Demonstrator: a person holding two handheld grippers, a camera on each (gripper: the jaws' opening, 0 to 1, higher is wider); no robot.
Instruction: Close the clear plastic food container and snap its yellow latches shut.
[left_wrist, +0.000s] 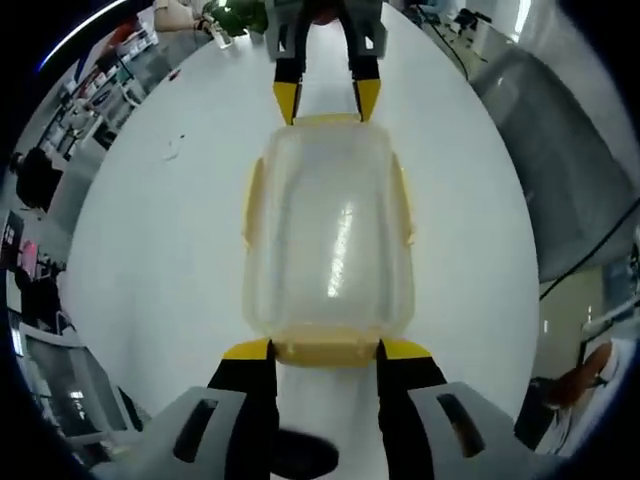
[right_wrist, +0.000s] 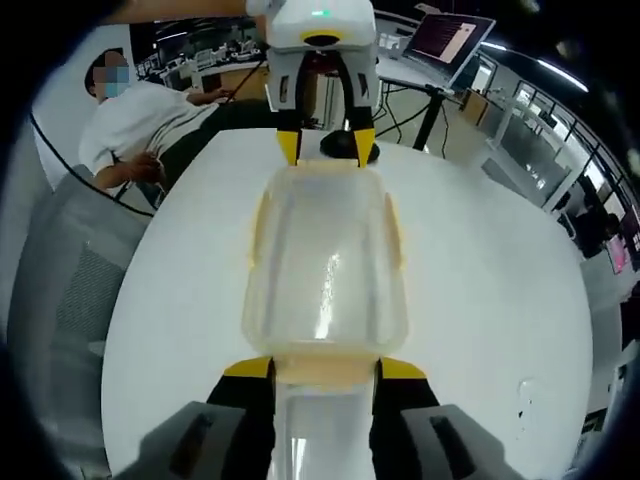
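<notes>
In the left gripper view, a chair (left_wrist: 60, 385) stands at the far left beside the white bench (left_wrist: 150, 260); further right, mid-bench, lies the clear plastic container (left_wrist: 328, 240) with its lid on and yellow latches (left_wrist: 253, 200) along its sides. The left tongs (left_wrist: 325, 349) stand with jaws apart, yellow tips at either corner of the near end latch (left_wrist: 325, 352), seemingly touching it, though I cannot tell whether they clamp it. The right tongs (left_wrist: 327, 100) flank the far end likewise, jaws spread. In the right gripper view, a seated person (right_wrist: 140, 125) sits at the left, then the container (right_wrist: 325, 270) between the right tongs (right_wrist: 325, 368) below and the left tongs (right_wrist: 326, 143) above; a laptop (right_wrist: 450, 40) is further right.
</notes>
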